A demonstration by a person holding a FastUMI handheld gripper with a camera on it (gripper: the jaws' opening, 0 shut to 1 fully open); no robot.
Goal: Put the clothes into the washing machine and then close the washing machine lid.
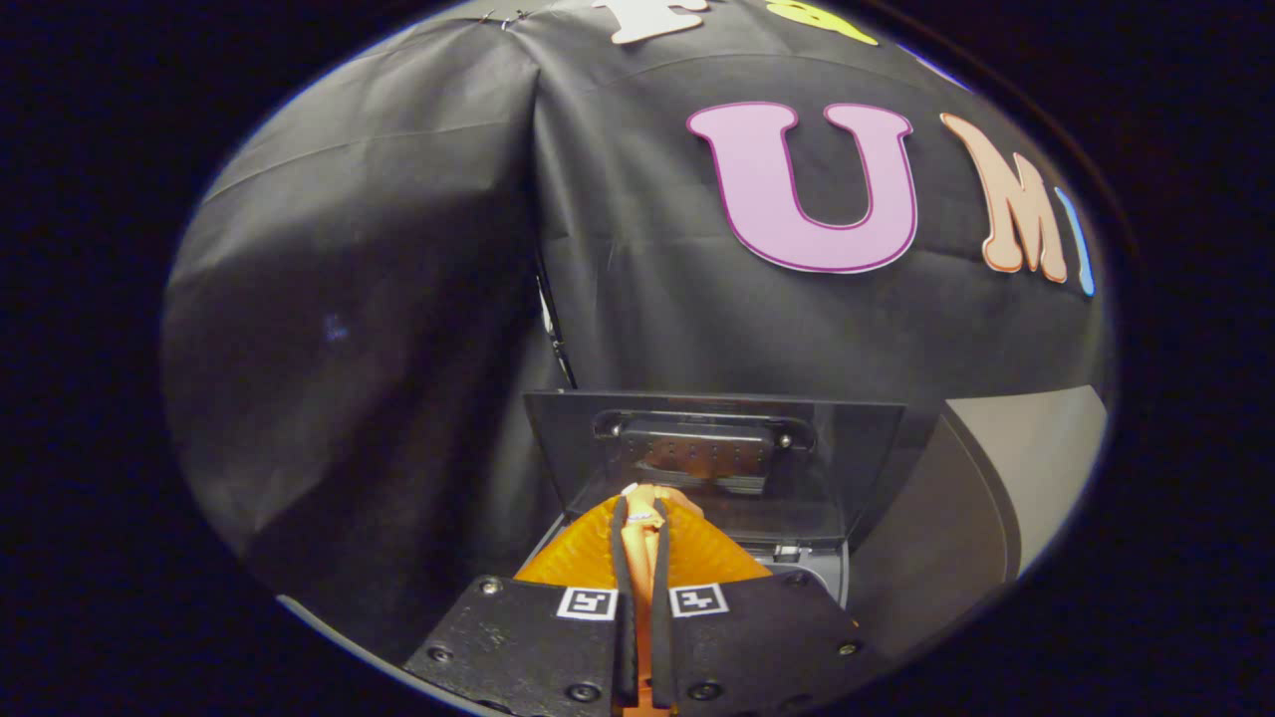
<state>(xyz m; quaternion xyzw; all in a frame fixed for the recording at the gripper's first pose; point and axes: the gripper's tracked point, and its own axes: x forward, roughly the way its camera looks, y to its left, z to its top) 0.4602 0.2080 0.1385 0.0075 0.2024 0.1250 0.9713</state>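
Gripper view. The gripper (639, 518) has its fingers drawn nearly together, pinching a fold of orange cloth (598, 558) between them; the cloth bulges out to both sides of the fingers and a small bunch of it pokes past the tips. Both fingers appear to press on it.

Just ahead of the tips and slightly below stands the washing machine (807, 568), small, with its lid (717, 463) raised upright and leaning back; a dark handle recess shows on the lid's inner face. The opening itself is mostly hidden behind the cloth and the fingers, so I cannot tell how much of the drum is exposed. A pale bench (1036, 468) surface shows to the right of the machine.

Step in hand, as I judge it: carrying the garment to the open top for the drop.

To do it well: keep the pinch firm until the hanging part of the cloth is over the opening, bring the fingers down close to the rim, and stay forward of the lid so it is not knocked shut. Release only once the bulk is inside; trailing edges over the rim would stop the lid closing.
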